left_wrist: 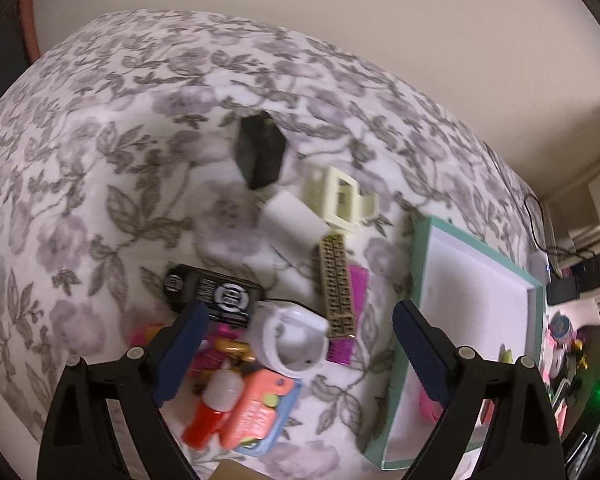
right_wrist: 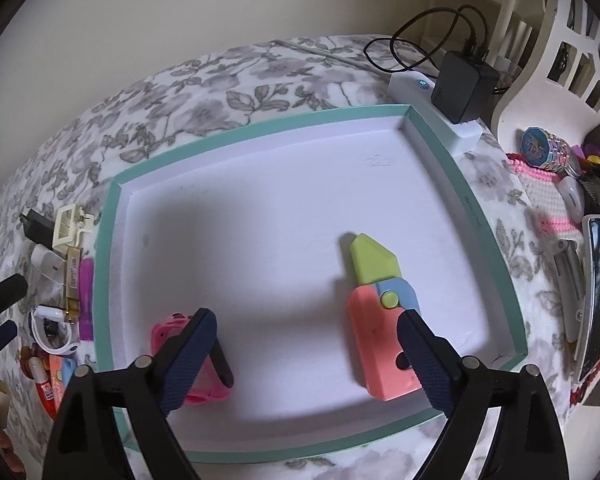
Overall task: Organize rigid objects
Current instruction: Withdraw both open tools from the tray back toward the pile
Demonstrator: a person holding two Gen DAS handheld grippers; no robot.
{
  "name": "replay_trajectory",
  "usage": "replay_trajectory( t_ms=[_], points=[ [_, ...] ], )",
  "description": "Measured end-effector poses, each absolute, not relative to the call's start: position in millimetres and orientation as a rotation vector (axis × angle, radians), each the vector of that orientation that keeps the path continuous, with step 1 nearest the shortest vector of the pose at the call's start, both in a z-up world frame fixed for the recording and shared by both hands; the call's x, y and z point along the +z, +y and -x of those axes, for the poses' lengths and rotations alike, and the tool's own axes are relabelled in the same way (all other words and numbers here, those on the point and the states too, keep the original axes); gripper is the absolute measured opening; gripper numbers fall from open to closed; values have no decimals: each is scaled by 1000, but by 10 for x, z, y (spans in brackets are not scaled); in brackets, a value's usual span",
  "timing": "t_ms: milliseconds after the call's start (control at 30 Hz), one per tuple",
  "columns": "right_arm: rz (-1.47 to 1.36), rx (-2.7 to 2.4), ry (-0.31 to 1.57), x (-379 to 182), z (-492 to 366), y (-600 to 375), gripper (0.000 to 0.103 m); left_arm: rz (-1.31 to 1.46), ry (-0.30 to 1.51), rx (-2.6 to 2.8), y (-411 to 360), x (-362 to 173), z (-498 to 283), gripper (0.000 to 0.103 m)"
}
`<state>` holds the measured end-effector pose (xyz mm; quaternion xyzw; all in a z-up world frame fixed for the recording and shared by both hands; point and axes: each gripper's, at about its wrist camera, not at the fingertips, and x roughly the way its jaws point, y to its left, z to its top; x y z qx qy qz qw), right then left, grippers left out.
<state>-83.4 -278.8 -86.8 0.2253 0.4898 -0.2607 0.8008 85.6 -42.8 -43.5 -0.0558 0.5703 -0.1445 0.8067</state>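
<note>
My left claw (left_wrist: 300, 344) pointed steeply downward, its two dark blue padded fingers (left_wrist: 182, 354) spread wide with nothing pinched between them. My right claw (right_wrist: 306, 354) tilted down just as steeply, and its fingers (right_wrist: 426, 364) also stood wide apart, the pads pressing on nothing.

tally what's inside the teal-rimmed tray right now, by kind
Pink wristwatch with black strap: 1
Toy knife, coral handle, lime blade, blue pivot: 1
Total in the teal-rimmed white tray: 2
</note>
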Motion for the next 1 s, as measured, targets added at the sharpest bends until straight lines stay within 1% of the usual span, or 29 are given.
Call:
replay_trajectory(
  t_ms=[67, 300, 467, 733, 1000],
  points=[
    [-483, -549, 1037, -831, 825, -2745, 103, 132, 1207, -293, -354, -392, -892, 94],
    [-446, -469, 1002, -683, 699, -2415, 103, 164, 1146, -252, -77, -223, -979, 94],
    [-360, -350, 1015, -607, 480, -1957, 103, 186, 1149, -223, 121, -210, -1032, 94],
    [-288, -181, 1055, -613, 200, -1266, 103, 135, 1206, -173, 350, -311, -1045, 95],
    [-220, -113, 1120, -750, 74, -893, 103, 98, 1312, -106, 500, -539, -1023, 95]
  ],
)
